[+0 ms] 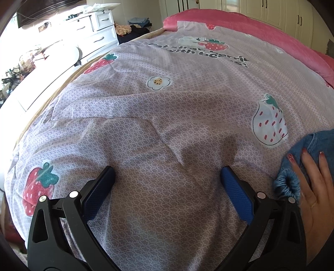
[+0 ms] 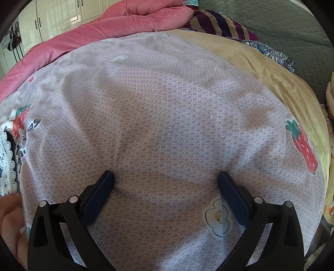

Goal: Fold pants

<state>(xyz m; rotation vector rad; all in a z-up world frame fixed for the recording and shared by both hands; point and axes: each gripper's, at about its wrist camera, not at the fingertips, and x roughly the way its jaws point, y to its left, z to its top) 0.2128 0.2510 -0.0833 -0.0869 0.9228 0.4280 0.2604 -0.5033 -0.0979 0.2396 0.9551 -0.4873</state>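
The surface is a bed covered by a lilac sheet (image 1: 167, 116) with a small white pattern, printed strawberries and flowers. A pink quilt (image 1: 261, 31) lies bunched along its far side, and a beige blanket (image 2: 261, 62) shows under the sheet's edge. In the room there are a white chest of drawers (image 1: 100, 31) and white cupboard doors (image 1: 271, 12). On the sheet dark letters read partly "with", the rest is bent and not clear.

The pants (image 1: 313, 158) are blue denim, bunched at the right edge of the left wrist view, and a bare hand (image 1: 315, 187) with red painted nails and a ring rests on them.

The left gripper (image 1: 167, 173) is spread wide and holds nothing. The right gripper (image 2: 166, 177) is likewise spread wide over bare sheet.
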